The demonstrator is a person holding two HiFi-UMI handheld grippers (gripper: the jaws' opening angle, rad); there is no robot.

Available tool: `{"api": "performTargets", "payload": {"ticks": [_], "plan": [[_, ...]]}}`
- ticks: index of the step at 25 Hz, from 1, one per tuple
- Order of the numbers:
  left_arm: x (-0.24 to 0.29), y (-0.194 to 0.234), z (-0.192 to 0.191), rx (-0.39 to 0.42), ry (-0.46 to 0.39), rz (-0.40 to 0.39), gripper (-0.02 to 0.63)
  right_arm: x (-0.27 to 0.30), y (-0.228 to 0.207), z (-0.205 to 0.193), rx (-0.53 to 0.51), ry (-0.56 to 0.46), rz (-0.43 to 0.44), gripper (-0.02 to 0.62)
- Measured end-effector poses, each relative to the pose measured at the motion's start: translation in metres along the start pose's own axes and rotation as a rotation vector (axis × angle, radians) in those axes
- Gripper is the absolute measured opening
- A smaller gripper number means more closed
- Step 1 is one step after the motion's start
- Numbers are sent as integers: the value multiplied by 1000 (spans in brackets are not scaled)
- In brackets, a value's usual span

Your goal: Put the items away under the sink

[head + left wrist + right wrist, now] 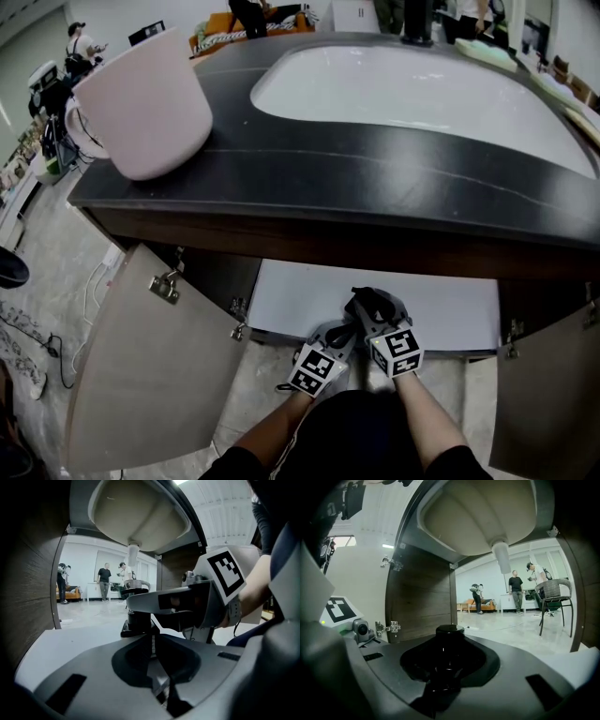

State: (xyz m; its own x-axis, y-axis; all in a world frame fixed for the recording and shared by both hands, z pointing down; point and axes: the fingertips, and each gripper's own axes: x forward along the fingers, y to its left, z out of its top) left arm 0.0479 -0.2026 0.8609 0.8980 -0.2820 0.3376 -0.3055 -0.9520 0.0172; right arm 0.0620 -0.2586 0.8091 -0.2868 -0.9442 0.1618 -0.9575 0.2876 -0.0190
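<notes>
right gripper view showed the right gripper (450, 645) clamped on a black round-capped bottle (450, 631), low over the cabinet floor (300, 300) under the sink (412, 84). the left gripper (152, 644) was pressed together, empty. the bottle looked rigid, smooth and probably slippery, so it was best held round its body.

Left gripper (152, 641) jaws together, nothing between; just ahead, right gripper (140, 606) lying crosswise, black container (137, 622) under its finger; sink basin underside (140, 513) and drain pipe (133, 555) overhead; people (104, 581) far behind.
</notes>
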Motion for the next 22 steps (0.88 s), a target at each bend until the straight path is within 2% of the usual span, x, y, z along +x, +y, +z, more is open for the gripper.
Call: {"api": "performTargets", "payload": {"ticks": [8,15,22], "plan": [[3,0,0,-3,-1,2,23,-6,8,-5,-47,51,31,104],[2,-1,-1,-6,4,11,21,-15,4,-10,-18,29,28,115],[-1,-8,-1,-43,-17,28,20,-32,5,-13,-27,34,24,115]]}}
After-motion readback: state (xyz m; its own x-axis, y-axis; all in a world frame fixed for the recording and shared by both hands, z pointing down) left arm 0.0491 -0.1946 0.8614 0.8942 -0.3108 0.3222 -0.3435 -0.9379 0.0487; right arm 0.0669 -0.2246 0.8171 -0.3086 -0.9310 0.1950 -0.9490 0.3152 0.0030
